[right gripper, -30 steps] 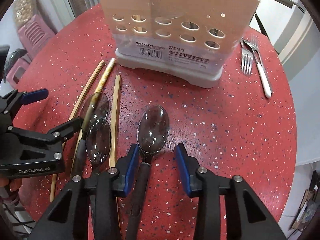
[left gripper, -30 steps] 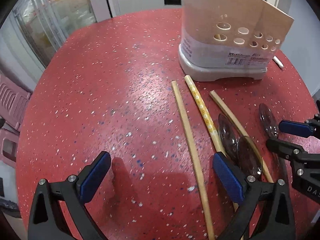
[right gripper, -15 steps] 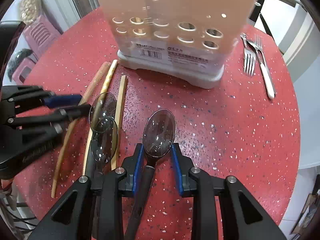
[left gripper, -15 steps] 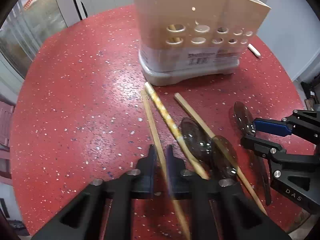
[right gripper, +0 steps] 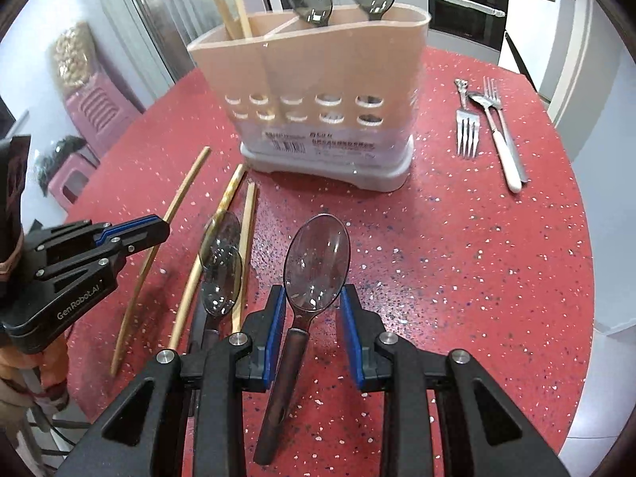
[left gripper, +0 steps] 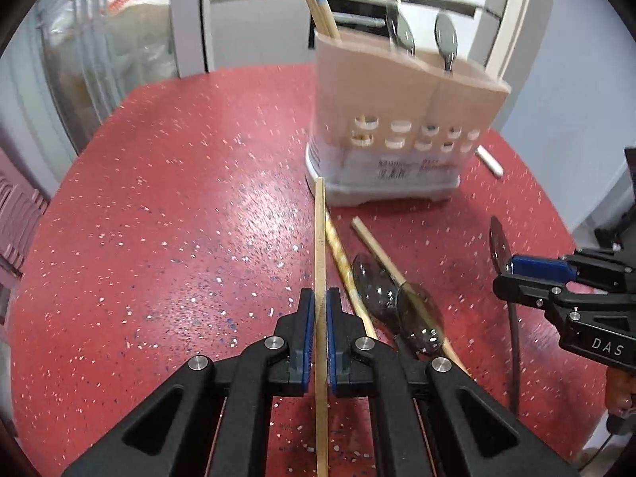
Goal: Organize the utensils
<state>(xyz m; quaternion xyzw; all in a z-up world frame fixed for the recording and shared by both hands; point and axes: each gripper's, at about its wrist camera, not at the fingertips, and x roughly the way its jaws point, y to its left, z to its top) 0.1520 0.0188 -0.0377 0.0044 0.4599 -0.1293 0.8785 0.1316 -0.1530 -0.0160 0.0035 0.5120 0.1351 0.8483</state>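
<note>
My left gripper (left gripper: pixel 320 302) is shut on a pale wooden chopstick (left gripper: pixel 320 246) and holds it off the red table, pointing at the beige utensil holder (left gripper: pixel 401 119). My right gripper (right gripper: pixel 314 306) is shut on a clear grey spoon with a dark handle (right gripper: pixel 318 262), lifted and tilted up. The holder (right gripper: pixel 318 91) has chopsticks in its left part and two grey spoons standing in it. Two more chopsticks (left gripper: pixel 349 274) and two clear spoons (left gripper: pixel 397 306) lie on the table between the grippers.
Two forks and a white-handled utensil (right gripper: pixel 505 147) lie on the table right of the holder. The round table's edge (right gripper: pixel 588 278) curves close on the right. Pink stools (right gripper: pixel 91 115) stand beyond the left edge.
Both grippers have risen, the left lifting its chopstick off the table and the right lifting its spoon. The holder's top and contents now show.
</note>
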